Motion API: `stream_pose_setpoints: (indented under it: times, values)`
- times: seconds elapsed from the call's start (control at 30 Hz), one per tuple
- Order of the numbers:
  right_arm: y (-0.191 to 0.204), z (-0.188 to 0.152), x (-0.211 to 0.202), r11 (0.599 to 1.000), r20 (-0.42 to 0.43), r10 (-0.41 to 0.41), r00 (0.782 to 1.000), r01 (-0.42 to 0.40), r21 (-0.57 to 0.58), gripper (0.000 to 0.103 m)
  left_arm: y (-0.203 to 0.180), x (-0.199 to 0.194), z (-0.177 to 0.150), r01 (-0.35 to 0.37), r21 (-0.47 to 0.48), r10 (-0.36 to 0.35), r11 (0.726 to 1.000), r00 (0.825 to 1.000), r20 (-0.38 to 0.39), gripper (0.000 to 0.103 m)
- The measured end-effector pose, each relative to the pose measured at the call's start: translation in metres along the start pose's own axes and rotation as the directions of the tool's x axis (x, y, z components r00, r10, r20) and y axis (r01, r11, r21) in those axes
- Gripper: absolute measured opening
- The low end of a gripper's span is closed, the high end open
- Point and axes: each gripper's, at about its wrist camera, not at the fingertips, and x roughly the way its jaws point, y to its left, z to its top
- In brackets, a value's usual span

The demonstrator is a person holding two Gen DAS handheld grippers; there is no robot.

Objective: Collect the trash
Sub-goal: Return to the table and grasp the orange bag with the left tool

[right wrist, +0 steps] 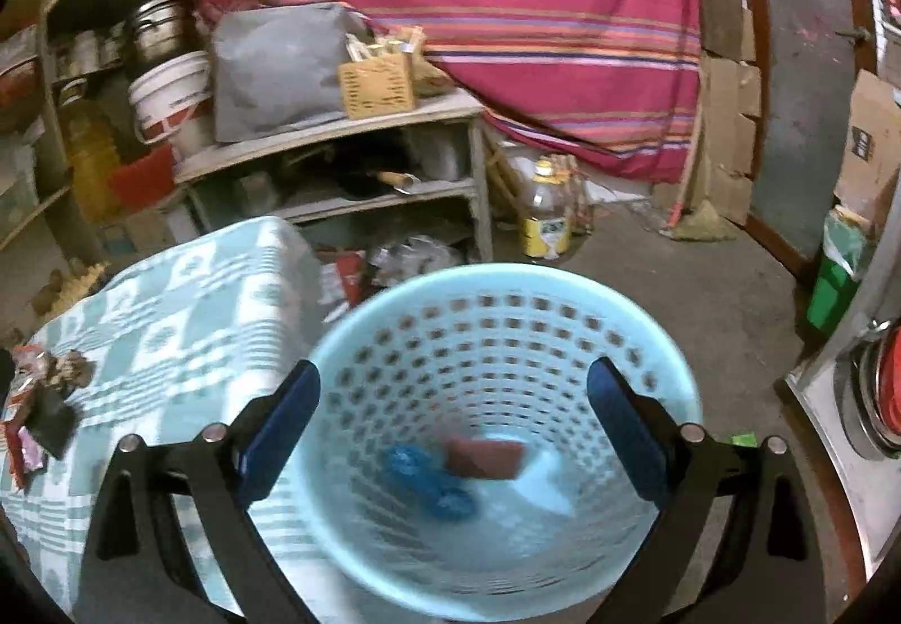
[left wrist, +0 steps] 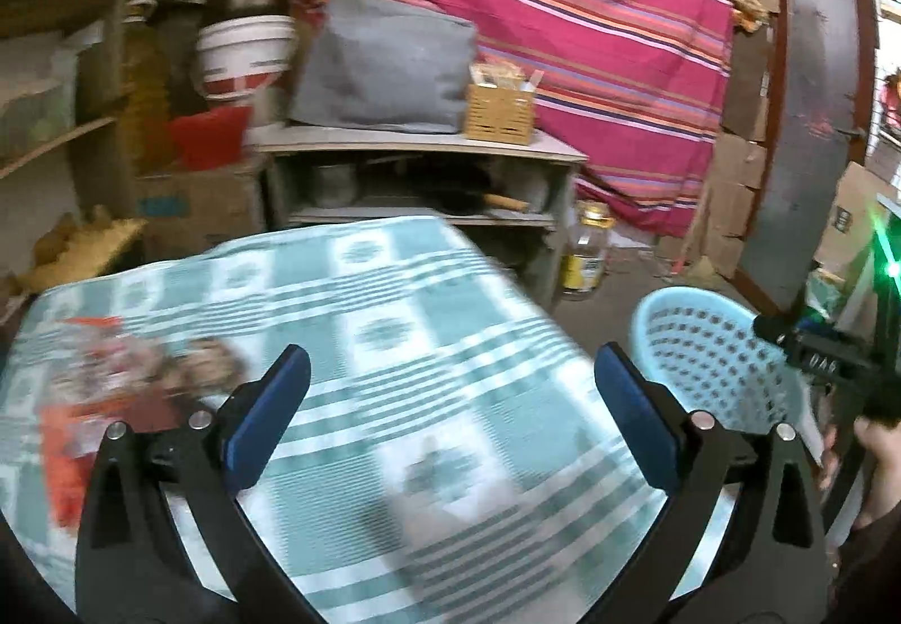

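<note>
A light blue perforated basket [right wrist: 507,308] stands on the floor right of the table; a crumpled blue wrapper [right wrist: 428,477] and a dark red packet [right wrist: 484,455] lie in its bottom. My right gripper [right wrist: 453,415] is open and empty above the basket. My left gripper [left wrist: 450,404] is open and empty over the green checked tablecloth [left wrist: 394,342]. A pile of orange and brown wrappers [left wrist: 112,387] lies at the table's left; it also shows in the right wrist view [right wrist: 39,399]. The basket shows in the left wrist view [left wrist: 709,359], with the right gripper's body beside it.
A grey shelf unit [left wrist: 422,156] with a wicker box [left wrist: 498,108] and grey bag stands behind the table. A bottle [right wrist: 546,218] stands on the floor. A striped red cloth [right wrist: 507,4] hangs behind. Buckets and boxes fill the left shelves.
</note>
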Motion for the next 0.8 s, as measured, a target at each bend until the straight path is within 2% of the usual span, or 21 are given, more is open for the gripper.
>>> stream_pose_setpoints:
  times: [0.2,0.4,0.67,0.8]
  values:
    - [0.064,-0.006,-0.014,0.994,0.007,0.094,0.996,-0.093,-0.063,0.094,0.079,-0.044,-0.018,-0.133,-0.016,0.133,0.991,0.991,0.009,0.098]
    - [0.119,-0.017,-0.018,0.984,-0.016,0.143,0.99,-0.144,-0.101,0.094,0.144,-0.06,-0.033,-0.237,-0.055,0.238,0.97,0.971,0.006,0.098]
    - [0.159,-0.026,-0.016,0.979,-0.027,0.143,0.989,-0.145,-0.144,0.094,0.205,-0.051,-0.066,-0.266,-0.132,0.26,0.955,0.964,-0.062,0.098]
    - [0.177,-0.03,-0.007,0.975,-0.045,0.122,0.991,-0.128,-0.181,0.094,0.224,-0.047,-0.081,-0.292,-0.127,0.281,0.948,0.955,-0.097,0.098]
